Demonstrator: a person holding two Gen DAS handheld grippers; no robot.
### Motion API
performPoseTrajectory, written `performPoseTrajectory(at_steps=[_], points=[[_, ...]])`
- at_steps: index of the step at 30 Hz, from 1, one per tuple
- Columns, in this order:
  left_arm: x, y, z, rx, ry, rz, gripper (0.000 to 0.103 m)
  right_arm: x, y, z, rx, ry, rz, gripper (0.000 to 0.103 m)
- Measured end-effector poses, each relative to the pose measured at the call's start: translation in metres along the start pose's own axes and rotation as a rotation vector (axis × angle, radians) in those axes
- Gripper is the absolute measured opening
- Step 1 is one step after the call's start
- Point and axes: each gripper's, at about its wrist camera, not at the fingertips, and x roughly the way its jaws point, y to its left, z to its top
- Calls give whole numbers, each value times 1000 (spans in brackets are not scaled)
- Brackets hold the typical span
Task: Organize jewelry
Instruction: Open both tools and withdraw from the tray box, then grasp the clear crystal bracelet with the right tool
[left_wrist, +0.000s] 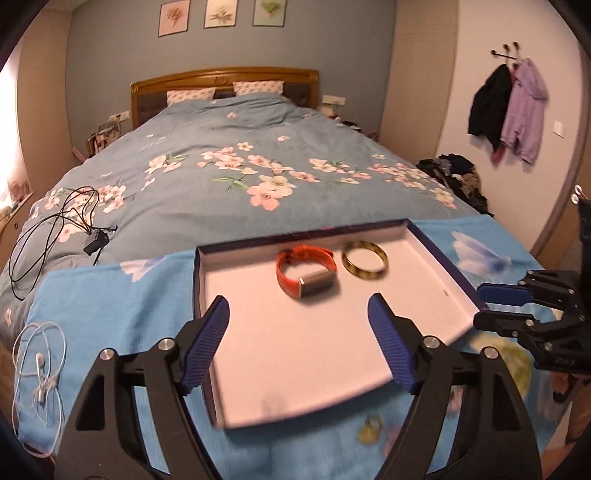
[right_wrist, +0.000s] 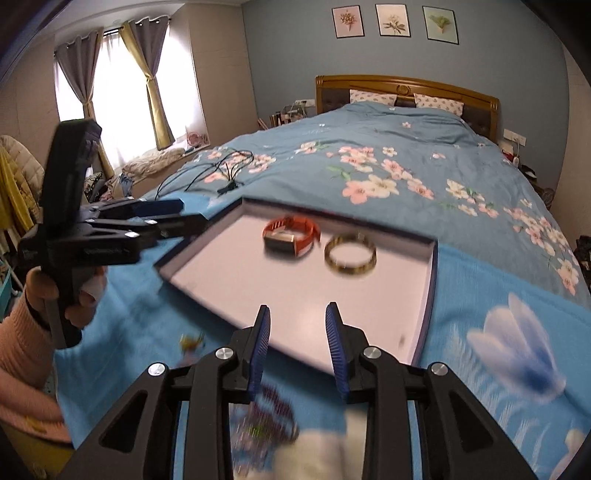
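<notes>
Jaws of the left gripper (left_wrist: 298, 341) stand wide apart and empty low in its frame; the right gripper (right_wrist: 298, 349) is narrowly parted, also empty. Beyond, at mid-frame, the tray (left_wrist: 258, 369) holds an orange watch (left_wrist: 306, 272) and, just beside it, a bangle (left_wrist: 365, 260). Both look light; the bangle rigid and probably slippery, best pinched across its rim, the watch by its softer strap.
</notes>
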Motion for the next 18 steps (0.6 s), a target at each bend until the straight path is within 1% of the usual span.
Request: performPoseTrajectory(at_steps=[2, 4, 8, 13, 15, 17, 18], points=[[-14, -6, -17, 21, -9, -8, 77, -5, 2, -14, 9, 9, 7, 29], [-27, -11, -33, 41, -22, -6, 79, -9, 5, -27, 14, 23, -5, 29], [-46, -24, -62, 70, -17, -32, 79, -16, 10, -50, 35, 38, -3, 29], [-66, -33, -90, 83, -12, -60, 80, -20, 17, -67, 63, 48, 18, 29], [-71, -35, -98, 89, -9, -56, 80, -21, 21, -73, 60, 55, 20, 30], [-76, -37, -106, 95, -1, -58, 81, -21, 25, -76, 60, 58, 21, 35], [-77, -38, -108, 95, 1, -61, 82, -21, 27, -78, 58, 60, 23, 35]])
